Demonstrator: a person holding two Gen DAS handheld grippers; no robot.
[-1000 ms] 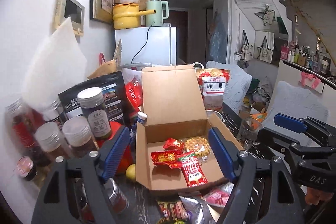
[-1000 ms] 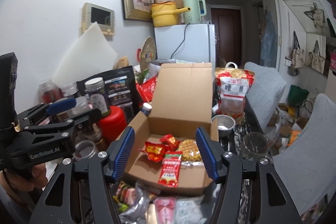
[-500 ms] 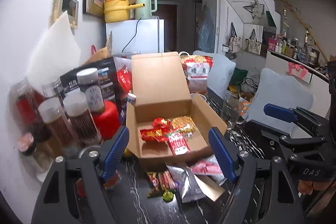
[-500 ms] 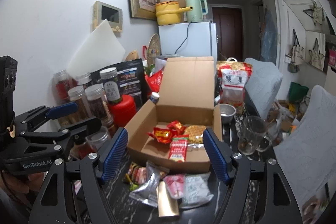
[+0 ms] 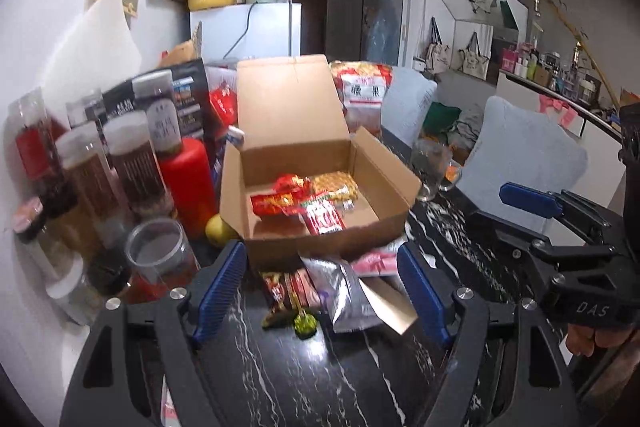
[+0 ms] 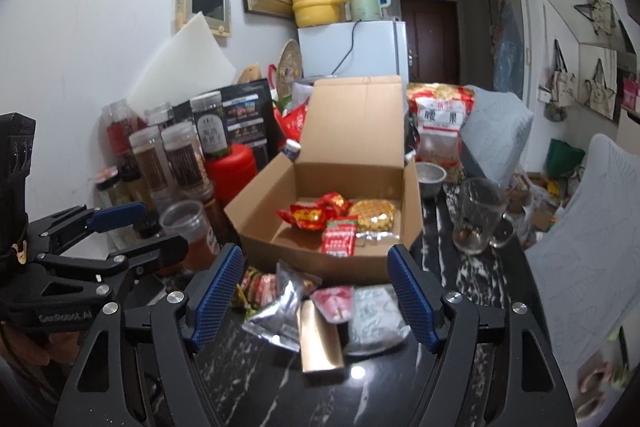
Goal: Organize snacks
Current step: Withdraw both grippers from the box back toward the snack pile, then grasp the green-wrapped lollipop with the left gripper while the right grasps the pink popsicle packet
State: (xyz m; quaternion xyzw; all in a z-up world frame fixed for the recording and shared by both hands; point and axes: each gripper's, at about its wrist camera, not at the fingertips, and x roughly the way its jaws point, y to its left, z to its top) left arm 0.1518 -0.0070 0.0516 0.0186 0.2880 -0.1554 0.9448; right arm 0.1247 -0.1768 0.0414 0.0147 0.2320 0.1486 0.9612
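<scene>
An open cardboard box [image 5: 320, 163] [image 6: 344, 183] stands on the black marble table with its lid up. Inside lie red snack packets [image 5: 280, 201] [image 6: 308, 217] and a yellow one [image 6: 374, 221]. Loose snacks lie on the table before the box: a silver packet [image 5: 344, 291] [image 6: 280, 307], a gold pack [image 6: 320, 335], a pink packet [image 6: 334, 303] and a white-green one [image 6: 376, 315]. My left gripper [image 5: 320, 291] hangs open over the pile with nothing between its pads. My right gripper [image 6: 314, 295] is open too, above the same pile. Each gripper shows at the edge of the other's view.
Several spice jars [image 6: 180, 163] and a red canister [image 6: 232, 167] crowd the left of the box. A glass mug [image 6: 480, 215], a metal cup [image 6: 430, 179] and a cashew bag [image 6: 440, 119] stand to its right. A lemon [image 5: 218, 231] lies by the box. Grey chairs [image 6: 592, 227] line the table's right side.
Both grippers have drawn back from the box and sunk toward the table, so the loose snack pile came into view. The right gripper's jaws have widened.
</scene>
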